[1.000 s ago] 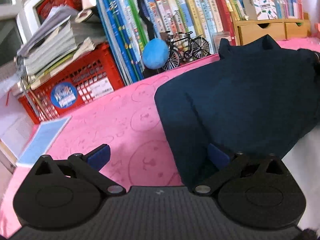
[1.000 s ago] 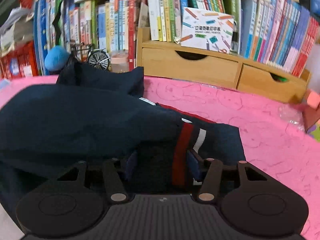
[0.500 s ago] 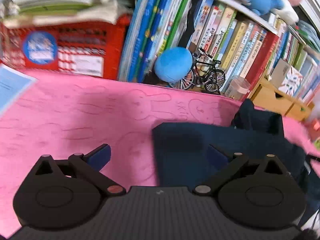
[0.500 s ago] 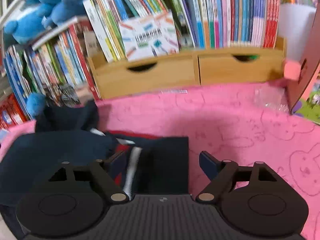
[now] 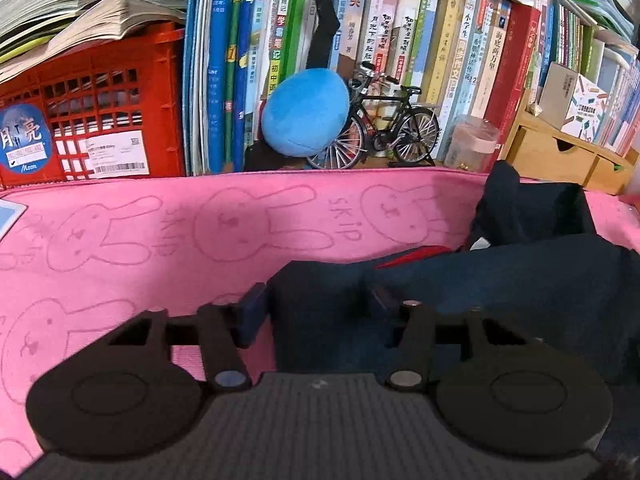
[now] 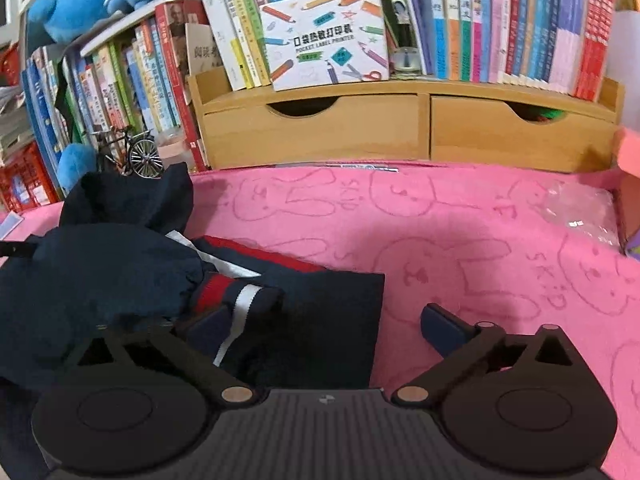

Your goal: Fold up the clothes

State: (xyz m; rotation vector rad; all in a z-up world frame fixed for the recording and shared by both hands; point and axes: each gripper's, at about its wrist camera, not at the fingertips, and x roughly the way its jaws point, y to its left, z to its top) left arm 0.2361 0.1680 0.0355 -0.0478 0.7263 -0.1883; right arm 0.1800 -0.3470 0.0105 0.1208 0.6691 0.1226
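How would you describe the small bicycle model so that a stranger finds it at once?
Look along the row of books behind the pink rabbit-print cloth. At their foot, right of the red crate, a blue plush ball leans on the bicycle model. It is the only black, thin-spoked, wheeled thing there.

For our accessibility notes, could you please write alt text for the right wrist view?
The right gripper is open over the corner of a navy garment with a red and white striped cuff, lying on a pink bunny-print cloth. Behind stand a wooden drawer unit and rows of books.
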